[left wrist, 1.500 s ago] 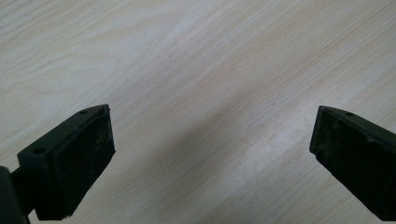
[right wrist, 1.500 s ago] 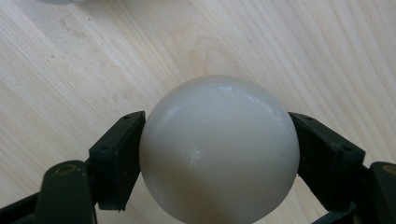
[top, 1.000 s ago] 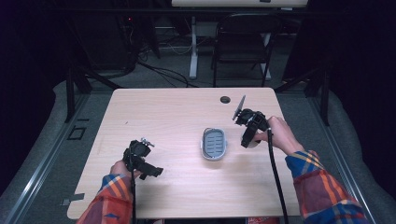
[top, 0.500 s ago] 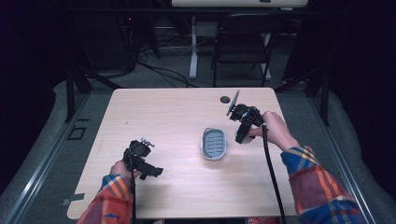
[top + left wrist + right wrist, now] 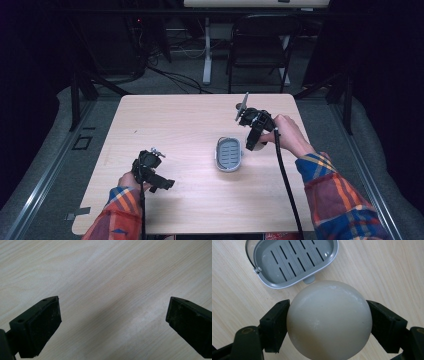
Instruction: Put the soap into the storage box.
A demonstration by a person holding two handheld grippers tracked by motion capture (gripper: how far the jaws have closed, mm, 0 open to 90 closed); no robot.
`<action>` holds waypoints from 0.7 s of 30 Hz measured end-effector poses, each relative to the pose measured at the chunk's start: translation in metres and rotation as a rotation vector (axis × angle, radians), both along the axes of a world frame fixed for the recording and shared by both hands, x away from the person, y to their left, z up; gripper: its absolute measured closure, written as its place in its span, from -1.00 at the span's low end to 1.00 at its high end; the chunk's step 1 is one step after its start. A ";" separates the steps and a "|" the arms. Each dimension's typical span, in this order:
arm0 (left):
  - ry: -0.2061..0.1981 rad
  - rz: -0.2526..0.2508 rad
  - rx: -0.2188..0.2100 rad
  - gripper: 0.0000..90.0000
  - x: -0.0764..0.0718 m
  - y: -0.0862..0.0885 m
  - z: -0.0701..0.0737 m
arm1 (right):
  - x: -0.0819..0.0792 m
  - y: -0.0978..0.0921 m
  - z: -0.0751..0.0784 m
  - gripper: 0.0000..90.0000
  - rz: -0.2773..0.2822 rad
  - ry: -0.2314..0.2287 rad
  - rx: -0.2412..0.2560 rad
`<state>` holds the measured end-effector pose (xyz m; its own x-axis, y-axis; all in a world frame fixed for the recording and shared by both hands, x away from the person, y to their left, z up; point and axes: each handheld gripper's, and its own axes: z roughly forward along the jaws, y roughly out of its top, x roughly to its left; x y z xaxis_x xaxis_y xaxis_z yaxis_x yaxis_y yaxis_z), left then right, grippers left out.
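Note:
A grey slotted soap dish (image 5: 229,154) lies near the middle of the wooden table (image 5: 180,120), and its inside is bare. My right gripper (image 5: 252,145) hovers just right of the dish, shut on a round off-white soap bar (image 5: 329,319). In the right gripper view both black jaws press the bar's sides, with the soap dish (image 5: 292,261) just beyond it. My left gripper (image 5: 162,183) rests low near the front left of the table. Its jaws stand wide apart over bare wood in the left gripper view (image 5: 113,322).
A small dark round thing (image 5: 239,106) lies near the table's far edge. A folding chair (image 5: 257,50) and cables stand beyond the table on the grey floor. Cables trail from both grippers toward the front edge.
My right gripper has shifted left, nearer the soap dish, carrying the soap bar. The left gripper has stayed where it was.

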<state>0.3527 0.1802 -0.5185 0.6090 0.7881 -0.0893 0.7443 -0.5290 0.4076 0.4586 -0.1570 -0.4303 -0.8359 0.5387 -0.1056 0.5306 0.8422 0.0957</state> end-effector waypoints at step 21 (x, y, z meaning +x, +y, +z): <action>0.000 0.000 -0.005 -1.00 0.001 0.001 0.000 | 0.005 0.039 -0.003 -0.49 0.068 0.019 0.012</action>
<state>0.3533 0.1808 -0.5190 0.6088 0.7878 -0.0934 0.7446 -0.5269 0.4098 0.4635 -0.1177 -0.4329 -0.8724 0.4816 -0.0834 0.4740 0.8753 0.0961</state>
